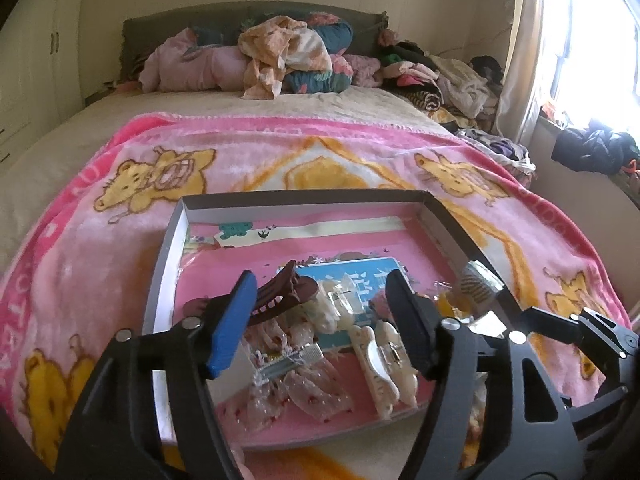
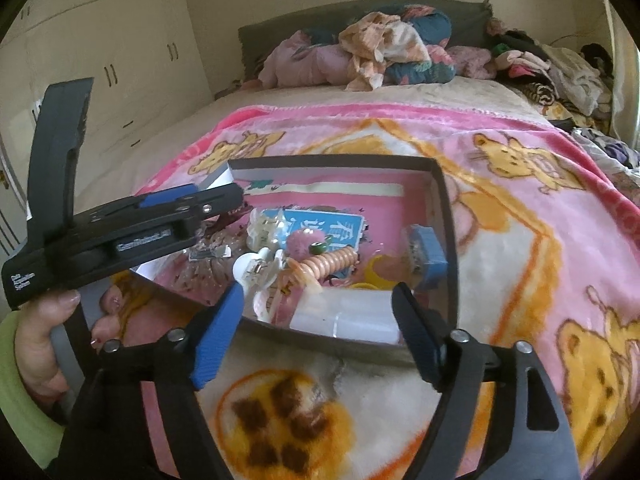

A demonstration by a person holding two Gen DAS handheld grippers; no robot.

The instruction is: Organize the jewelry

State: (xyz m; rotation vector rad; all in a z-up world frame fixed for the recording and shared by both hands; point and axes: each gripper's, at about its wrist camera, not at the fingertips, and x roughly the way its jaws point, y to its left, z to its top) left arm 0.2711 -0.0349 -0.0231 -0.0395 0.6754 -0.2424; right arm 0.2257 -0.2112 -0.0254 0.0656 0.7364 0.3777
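Note:
A shallow grey box (image 1: 168,240) with a pink lining sits on the pink blanket and holds hair accessories. In the left wrist view my left gripper (image 1: 320,312) is open above a brown claw clip (image 1: 284,292), a cream claw clip (image 1: 384,364), a translucent clip (image 1: 332,308) and a sparkly bow (image 1: 296,384). In the right wrist view my right gripper (image 2: 318,320) is open at the box's near wall (image 2: 320,334), over a clear tube (image 2: 352,316). A spiral hair tie (image 2: 332,262), a pink pompom (image 2: 302,242) and a blue clip (image 2: 426,258) lie inside. The left gripper (image 2: 224,204) reaches in from the left.
The box (image 2: 444,208) rests on a pink bear-print blanket (image 1: 100,240) spread over a bed. Piled clothes and bedding (image 1: 288,56) fill the headboard end and the right side. White wardrobes (image 2: 100,60) stand at the left. A bright window (image 1: 592,40) is at the right.

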